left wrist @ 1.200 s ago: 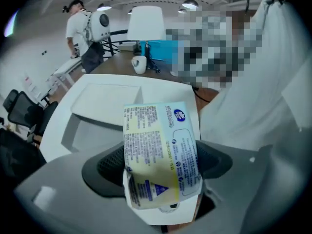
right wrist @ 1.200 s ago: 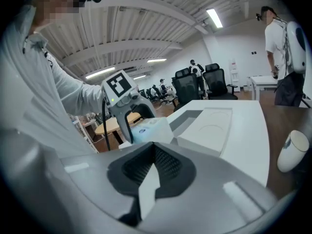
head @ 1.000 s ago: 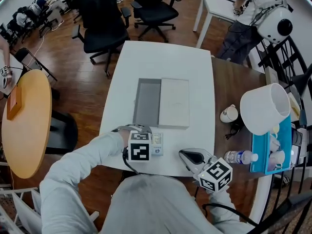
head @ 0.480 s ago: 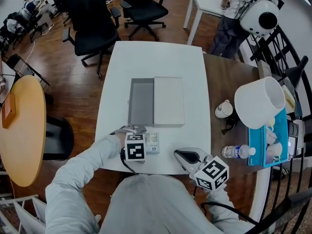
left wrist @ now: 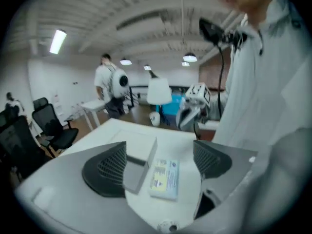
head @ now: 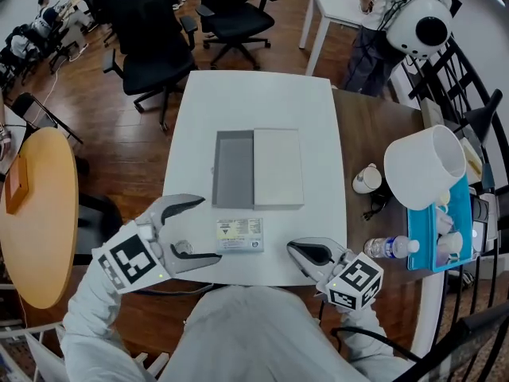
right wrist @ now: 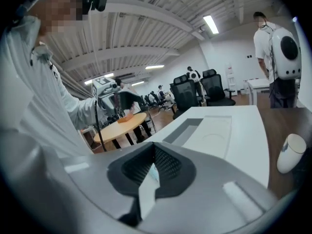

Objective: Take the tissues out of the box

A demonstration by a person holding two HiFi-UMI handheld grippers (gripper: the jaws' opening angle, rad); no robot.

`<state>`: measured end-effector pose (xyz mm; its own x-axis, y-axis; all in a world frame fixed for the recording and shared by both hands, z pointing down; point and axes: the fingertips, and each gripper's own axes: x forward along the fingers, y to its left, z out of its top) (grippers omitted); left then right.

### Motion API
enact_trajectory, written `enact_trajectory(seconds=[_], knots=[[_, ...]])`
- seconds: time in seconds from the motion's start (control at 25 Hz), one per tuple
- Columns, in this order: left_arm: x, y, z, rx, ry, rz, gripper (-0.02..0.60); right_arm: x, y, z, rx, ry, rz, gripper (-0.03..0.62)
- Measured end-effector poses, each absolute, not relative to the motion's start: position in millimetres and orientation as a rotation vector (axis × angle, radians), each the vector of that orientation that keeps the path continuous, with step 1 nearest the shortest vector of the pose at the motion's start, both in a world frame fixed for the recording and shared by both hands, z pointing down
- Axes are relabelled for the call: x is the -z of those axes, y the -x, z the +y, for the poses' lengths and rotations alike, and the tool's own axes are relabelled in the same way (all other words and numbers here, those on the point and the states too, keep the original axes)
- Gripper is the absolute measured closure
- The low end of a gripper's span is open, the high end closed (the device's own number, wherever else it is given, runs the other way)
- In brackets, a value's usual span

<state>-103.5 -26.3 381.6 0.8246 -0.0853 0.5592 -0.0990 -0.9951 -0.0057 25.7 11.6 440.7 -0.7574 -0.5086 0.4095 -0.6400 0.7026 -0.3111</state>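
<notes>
Open office, wood floor (head: 119, 146), black chairs (head: 155, 58) past the far edge of the white tabletop (head: 262, 102). Mid-tabletop sits the box (head: 233, 169), grey & open, w/ its white lid (head: 277, 167) touching along its right side.

The tissue pack (head: 239, 235) is already outside the box, flat on the tabletop btwn the box and the near edge, clear of both. Its long axis runs left-right, parallel to the near edge.

The relation that matters: the pack lies straight ahead of my left tool (head: 208, 229), which comes in from the near-left corner pointing right. So the pack's long axis runs along the tool's line of reach and its short left end faces the jaws. In the left gripper view the pack shows in the gap btwn the jaws but beyond the pads. No contact, so it grips nothing. Those jaws are wide and closing.

My right tool (head: 296, 249) sits near the near edge on the pack's right side, also pointing at it, a bit farther off than the left. Its jaws are all but together. Only a thin pale sliver shows btwn them, prob. tabletop seen through the slit, so I read it as empty.

Left tool is nearer. My guess is any regrip falls to it, going fwd over the pack's short end.
</notes>
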Motion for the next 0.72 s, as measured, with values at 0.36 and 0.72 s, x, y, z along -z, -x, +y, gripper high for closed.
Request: enact_trajectory(seconds=[0.36,0.72], knots=[[-332,168,-45,-0.197,-2.82,-0.705,0.566,-392,14,-1,-0.63,-0.691,-2.825,0.591],[-367,164,-34,0.051,-2.568,-0.7,0.566,-405,29,4,-0.635,-0.72,-2.74,0.591]])
